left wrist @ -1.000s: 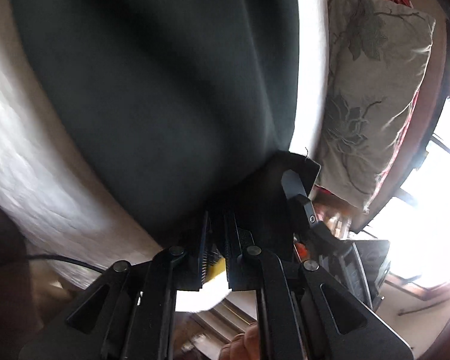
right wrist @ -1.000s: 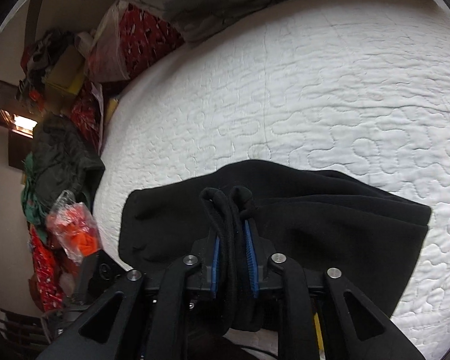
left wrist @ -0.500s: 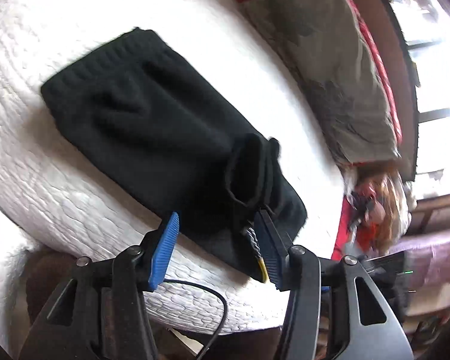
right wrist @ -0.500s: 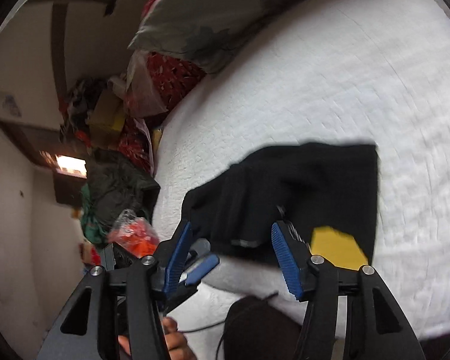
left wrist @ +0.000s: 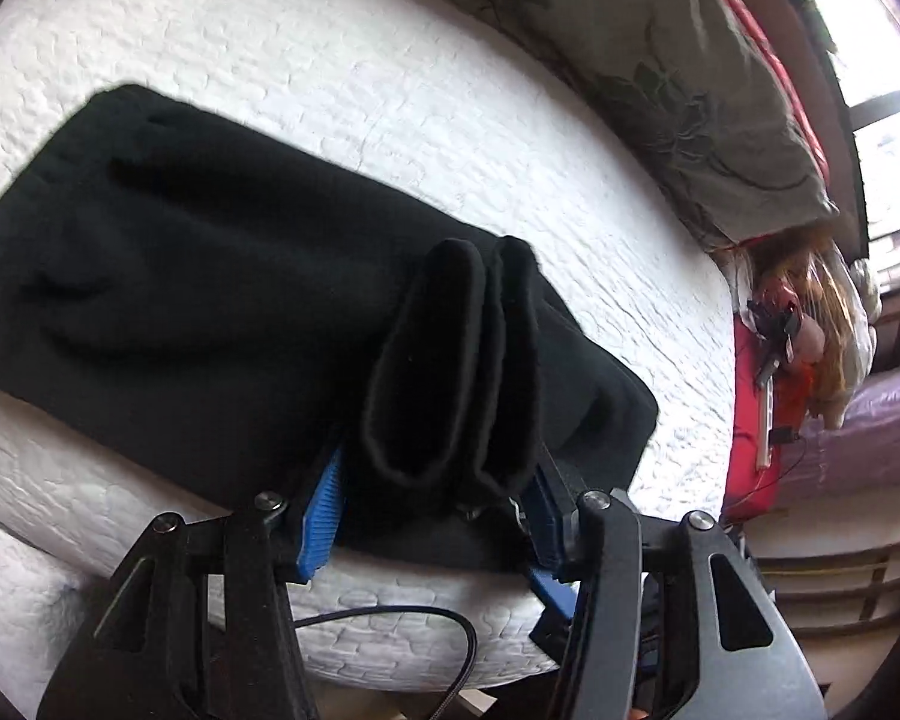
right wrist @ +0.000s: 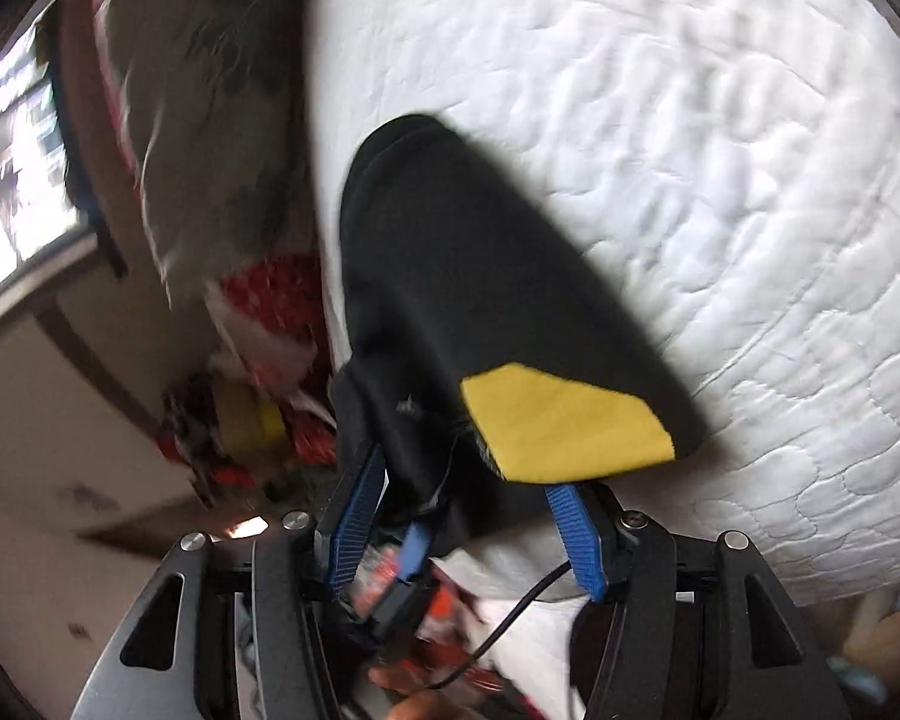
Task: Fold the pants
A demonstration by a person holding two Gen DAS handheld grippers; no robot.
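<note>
On the white quilted bed [left wrist: 342, 60] lie the black pants [left wrist: 198, 276], folded into a thick oblong near the front edge, soft fleecy cloth.

Left wrist view: left gripper [left wrist: 432, 516] is parted, blue ribbed pads [left wrist: 321, 516] on either side of two upright rolled folds of the pants. The folds fill most of the gap; can't tell if the pads actually press on them. A grey flowered pillow [left wrist: 690, 84] sits at the far side, red bedding behind it, a window [left wrist: 858, 18] top right. A black cable [left wrist: 438, 624] loops below the mattress edge.

Right wrist view only: a yellow patch [right wrist: 564, 426] on the near corner of the pants, flat with straight cut edges. Right gripper [right wrist: 468, 534] is released, jaws spread; a bunched bit of cloth hangs between them, nearer the left pad [right wrist: 357, 516], not pinched. The other gripper's blue pad shows underneath. Frame is motion-blurred; the clutter at left is too smeared to identify.

Both sets of jaws have just been opening.
</note>
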